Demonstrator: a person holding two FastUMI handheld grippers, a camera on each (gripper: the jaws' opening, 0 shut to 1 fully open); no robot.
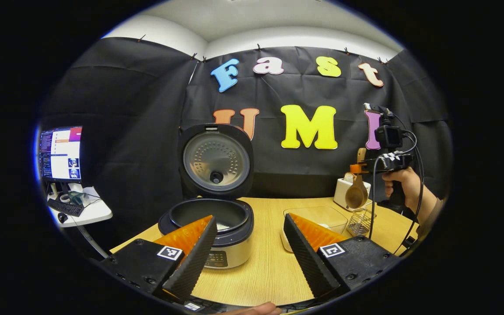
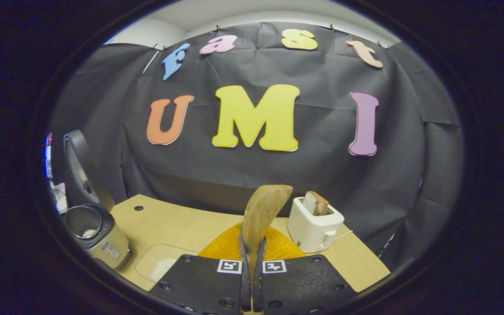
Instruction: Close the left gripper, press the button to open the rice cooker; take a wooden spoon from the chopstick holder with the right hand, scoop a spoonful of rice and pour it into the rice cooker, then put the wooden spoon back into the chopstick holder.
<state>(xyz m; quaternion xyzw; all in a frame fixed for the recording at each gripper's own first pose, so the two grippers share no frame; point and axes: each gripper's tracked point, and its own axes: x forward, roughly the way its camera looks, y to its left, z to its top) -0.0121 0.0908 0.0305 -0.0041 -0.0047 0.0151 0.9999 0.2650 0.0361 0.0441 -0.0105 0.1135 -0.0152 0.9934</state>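
Your right gripper [image 2: 252, 267] has its fingers clamped on the wooden spoon [image 2: 263, 214], both pads pressing its handle, with the bowl standing up ahead of the fingers in the right gripper view. In the left gripper view the same spoon hangs bowl-down from that gripper [image 1: 359, 168], above the wire chopstick holder [image 1: 359, 222] and in front of the white toaster [image 1: 344, 192], so it looks lifted free of the holder.

The rice cooker [image 1: 217, 227] is already open, lid [image 1: 216, 161] tipped upright behind the dark inner pot. Your left gripper [image 1: 247, 245] sits with its fingers spread apart, holding nothing, one on each side of bare tabletop [image 1: 260, 262], the cooker just behind the left one.

What matters next is the clear rice container [image 1: 317, 216]: in the left gripper view it lies between the cooker and the chopstick holder, beside and below the spoon on the cooker side. In the right gripper view the container [image 2: 160, 264] sits low to the left of your fingers, the cooker [image 2: 96, 236] farther left. The spoon's long axis runs along the fingers, so I judge you must swing left and tip the bowl down into the rice. The right hand [image 1: 403, 183] is the nearer one; the left can stay clear.
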